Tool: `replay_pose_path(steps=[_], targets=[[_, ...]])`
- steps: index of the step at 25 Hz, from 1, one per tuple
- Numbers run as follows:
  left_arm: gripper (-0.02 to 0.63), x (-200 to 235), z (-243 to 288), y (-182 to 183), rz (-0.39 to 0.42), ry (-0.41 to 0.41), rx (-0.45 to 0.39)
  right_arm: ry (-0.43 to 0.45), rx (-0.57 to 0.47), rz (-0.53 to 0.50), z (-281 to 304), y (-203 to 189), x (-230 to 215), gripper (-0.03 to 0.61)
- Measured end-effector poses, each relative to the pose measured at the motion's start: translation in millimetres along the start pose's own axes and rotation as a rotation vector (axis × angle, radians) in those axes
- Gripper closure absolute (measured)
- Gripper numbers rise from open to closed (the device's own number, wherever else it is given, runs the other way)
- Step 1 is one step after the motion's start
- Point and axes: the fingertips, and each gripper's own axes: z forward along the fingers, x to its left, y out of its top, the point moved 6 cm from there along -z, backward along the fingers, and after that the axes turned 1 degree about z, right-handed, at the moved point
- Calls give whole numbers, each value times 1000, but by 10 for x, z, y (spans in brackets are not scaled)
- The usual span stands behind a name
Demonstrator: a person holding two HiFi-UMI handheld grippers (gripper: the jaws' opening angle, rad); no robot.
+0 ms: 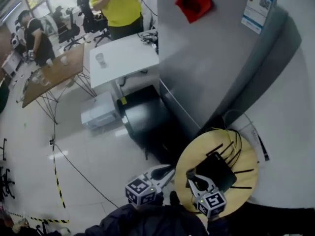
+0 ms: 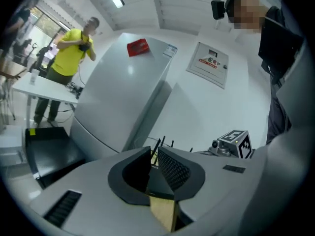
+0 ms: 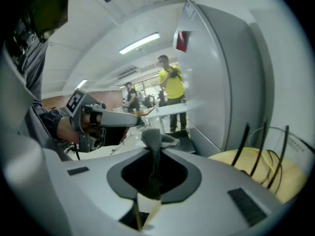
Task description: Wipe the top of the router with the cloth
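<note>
1. Container: a clear cup (image 1: pixel 101 59) stands on the white table (image 1: pixel 125 58); I cannot tell what, if anything, is in it.
2. Task items: the black router (image 1: pixel 216 171), antennas spread, lies on the round wooden table (image 1: pixel 246 193). The grey cloth (image 3: pixel 155 140) is clamped in the right gripper (image 1: pixel 193 177), whose jaws are closed on it at the router's near edge, with a tuft sticking out past the tips.
3. The left gripper (image 1: pixel 165 171) is just off the table's left rim. Its jaws are narrowly apart and empty, and the router shows through the gap.
4. Surroundings: a grey cabinet (image 1: pixel 211 58) rises behind the table, with a black box (image 1: pixel 145 114) and a white box (image 1: pixel 101 109) on the floor beside it. A person in a yellow shirt (image 1: pixel 120 6) stands beyond the white table.
5. Writing: the cabinet carries a red sheet (image 1: pixel 194 1) and a blue-and-white notice (image 1: pixel 258 6). The print on both is too small to read.
</note>
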Motion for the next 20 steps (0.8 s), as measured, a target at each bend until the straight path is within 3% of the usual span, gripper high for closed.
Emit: replay_pose_path(steps=[4,7,13,20], targets=[[583,169,535,58,51,-197,127,-220,17,181,56,-302,-417,512],[583,233,840,-38,56,-288,207,-339,40,302,67,-559,-692,512],[583,233,1257,-289,64,-381,323,-485,89,518,134,-1039,-1125,512],[583,132,1438,-363,81,-435,391,-582,37,656,257,-1109,-1615,512]])
